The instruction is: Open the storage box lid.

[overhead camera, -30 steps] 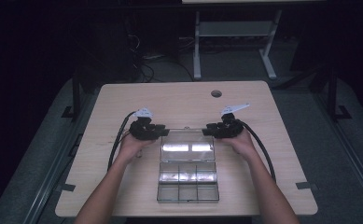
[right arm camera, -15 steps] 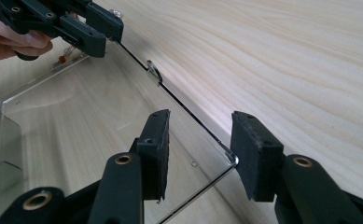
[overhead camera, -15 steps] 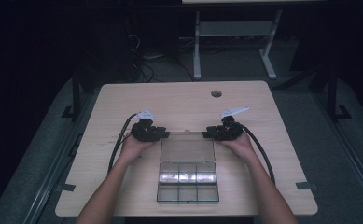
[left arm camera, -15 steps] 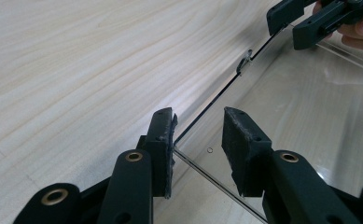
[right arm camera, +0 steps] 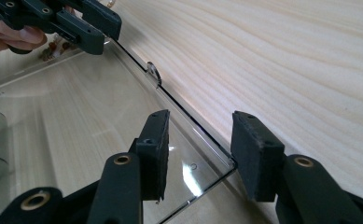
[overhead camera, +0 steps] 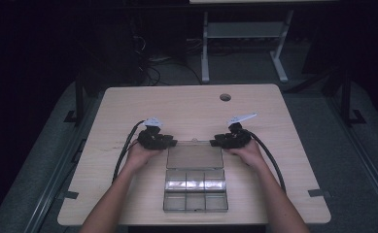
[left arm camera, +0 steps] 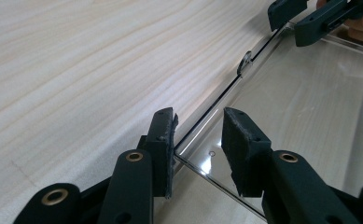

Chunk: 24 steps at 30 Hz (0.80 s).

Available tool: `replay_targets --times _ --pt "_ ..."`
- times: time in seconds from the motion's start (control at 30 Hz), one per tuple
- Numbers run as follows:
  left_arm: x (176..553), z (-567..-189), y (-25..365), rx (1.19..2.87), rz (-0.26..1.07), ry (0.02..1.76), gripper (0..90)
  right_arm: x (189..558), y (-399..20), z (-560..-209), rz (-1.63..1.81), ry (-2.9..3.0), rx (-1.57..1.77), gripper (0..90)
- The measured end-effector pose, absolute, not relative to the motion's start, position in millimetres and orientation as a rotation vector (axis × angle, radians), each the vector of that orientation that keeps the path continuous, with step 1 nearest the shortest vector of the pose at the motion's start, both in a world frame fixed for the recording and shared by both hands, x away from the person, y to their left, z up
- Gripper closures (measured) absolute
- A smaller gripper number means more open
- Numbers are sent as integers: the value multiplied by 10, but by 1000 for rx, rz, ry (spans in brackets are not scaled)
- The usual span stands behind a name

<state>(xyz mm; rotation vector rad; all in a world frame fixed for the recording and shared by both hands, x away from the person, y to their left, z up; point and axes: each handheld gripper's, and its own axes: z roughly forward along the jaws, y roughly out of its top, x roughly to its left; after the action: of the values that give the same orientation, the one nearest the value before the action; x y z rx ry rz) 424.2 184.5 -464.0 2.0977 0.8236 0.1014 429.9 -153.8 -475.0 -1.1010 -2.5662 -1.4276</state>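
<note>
I have swung the clear lid [overhead camera: 194,156] of the box [overhead camera: 195,194] back. A second ago it lay over the back row of little rooms and shone. Now it lies open and flat on the table [overhead camera: 186,109], behind the box. My left gripper [overhead camera: 163,141] and right gripper [overhead camera: 224,140] have moved back with it, one at each far corner.
</note>
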Motion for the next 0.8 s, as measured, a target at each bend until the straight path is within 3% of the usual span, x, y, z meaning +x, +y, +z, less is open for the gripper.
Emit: replay_targets --times 0.37,0.8 --pt "4244 -4632 1893 2101 120 826 631 4289 -1517 -4740 -1427 -2593 -1088 538" --pt "4036 -4378 2080 2121 191 810 511 4090 -1611 -4493 -1452 -2642 -1152 463"
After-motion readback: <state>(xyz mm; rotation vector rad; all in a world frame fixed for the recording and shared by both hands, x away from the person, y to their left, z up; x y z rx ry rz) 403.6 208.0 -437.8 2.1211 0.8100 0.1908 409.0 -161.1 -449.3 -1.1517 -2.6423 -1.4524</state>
